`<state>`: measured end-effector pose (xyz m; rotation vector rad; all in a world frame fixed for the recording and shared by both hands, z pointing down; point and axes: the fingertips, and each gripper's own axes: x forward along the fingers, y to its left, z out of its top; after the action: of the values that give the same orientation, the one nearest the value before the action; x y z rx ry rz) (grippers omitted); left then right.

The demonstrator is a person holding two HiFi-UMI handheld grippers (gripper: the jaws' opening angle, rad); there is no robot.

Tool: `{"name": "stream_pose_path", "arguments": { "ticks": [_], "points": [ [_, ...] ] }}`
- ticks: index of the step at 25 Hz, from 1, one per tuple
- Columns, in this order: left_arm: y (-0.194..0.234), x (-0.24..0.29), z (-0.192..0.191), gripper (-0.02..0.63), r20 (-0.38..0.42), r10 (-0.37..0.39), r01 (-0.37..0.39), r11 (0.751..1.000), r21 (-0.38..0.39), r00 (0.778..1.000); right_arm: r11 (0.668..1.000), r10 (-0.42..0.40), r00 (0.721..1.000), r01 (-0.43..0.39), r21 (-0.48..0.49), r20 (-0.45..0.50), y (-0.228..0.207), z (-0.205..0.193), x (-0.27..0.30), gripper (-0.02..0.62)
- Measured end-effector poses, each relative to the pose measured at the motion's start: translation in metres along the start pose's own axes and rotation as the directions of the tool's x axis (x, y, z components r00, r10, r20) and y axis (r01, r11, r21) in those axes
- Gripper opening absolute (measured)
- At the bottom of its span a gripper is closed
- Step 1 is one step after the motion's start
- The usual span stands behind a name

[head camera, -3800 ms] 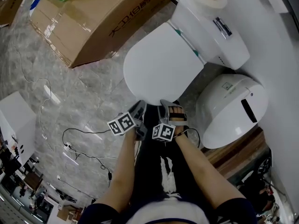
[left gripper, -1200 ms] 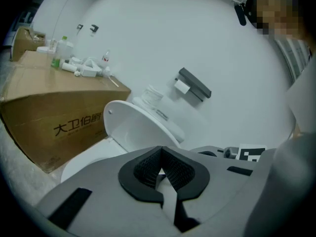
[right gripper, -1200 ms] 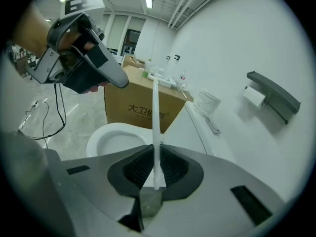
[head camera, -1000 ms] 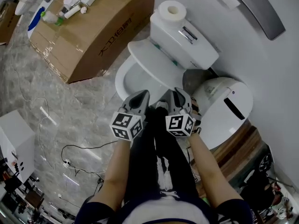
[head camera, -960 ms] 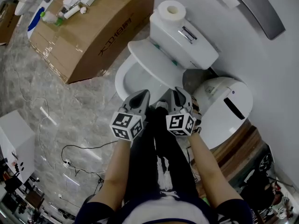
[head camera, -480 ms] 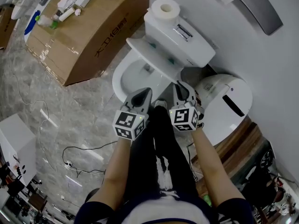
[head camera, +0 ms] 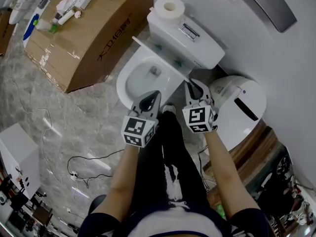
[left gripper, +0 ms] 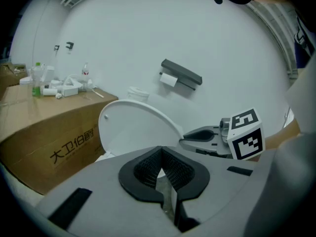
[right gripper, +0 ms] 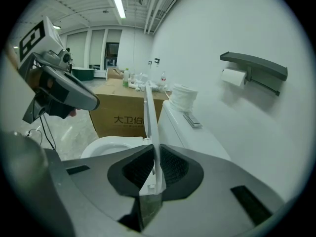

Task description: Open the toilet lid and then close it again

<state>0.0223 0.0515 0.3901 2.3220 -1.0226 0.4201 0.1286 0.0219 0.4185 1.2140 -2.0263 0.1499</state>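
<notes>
The white toilet stands against the wall with its bowl [head camera: 148,75] uncovered. Its lid [head camera: 160,56] is raised almost upright in front of the tank [head camera: 185,33] and shows edge-on from the head view. My right gripper [head camera: 190,85] is shut on the lid's free edge; in the right gripper view the thin lid [right gripper: 149,117] runs up from between the pads of that gripper [right gripper: 155,174]. My left gripper [head camera: 154,96] hovers over the bowl's front rim, shut with nothing in it. From the left gripper view [left gripper: 160,166] the lid's broad face [left gripper: 138,127] shows.
A toilet paper roll [head camera: 169,7] sits on the tank. A large cardboard box [head camera: 84,31] with bottles on top lies left of the toilet. A white domed bin [head camera: 242,107] stands right of it. Cables [head camera: 84,159] trail across the marble floor. A paper holder [right gripper: 252,68] hangs on the wall.
The lid, flat over the bowl at first, has swung up from half-raised to almost upright. My right gripper has gone with its edge toward the tank; the left has drifted slightly forward.
</notes>
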Motion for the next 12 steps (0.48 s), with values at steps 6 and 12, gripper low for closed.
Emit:
{"name": "stream_pose_path", "arguments": {
  "ticks": [6, 12],
  "points": [
    [0.0, 0.004, 0.0, 0.006, -0.008, -0.002, 0.002, 1.0, 0.005, 1.0, 0.999, -0.005, 1.0, 0.004, 0.046, 0.029, -0.014, 0.001, 0.004, 0.037],
    [-0.003, 0.01, 0.001, 0.006, -0.014, -0.01, 0.01, 1.0, 0.013, 1.0, 0.992, -0.029, 0.999, 0.025, 0.121, 0.03, -0.034, -0.001, 0.01, 0.037]
  ]
}}
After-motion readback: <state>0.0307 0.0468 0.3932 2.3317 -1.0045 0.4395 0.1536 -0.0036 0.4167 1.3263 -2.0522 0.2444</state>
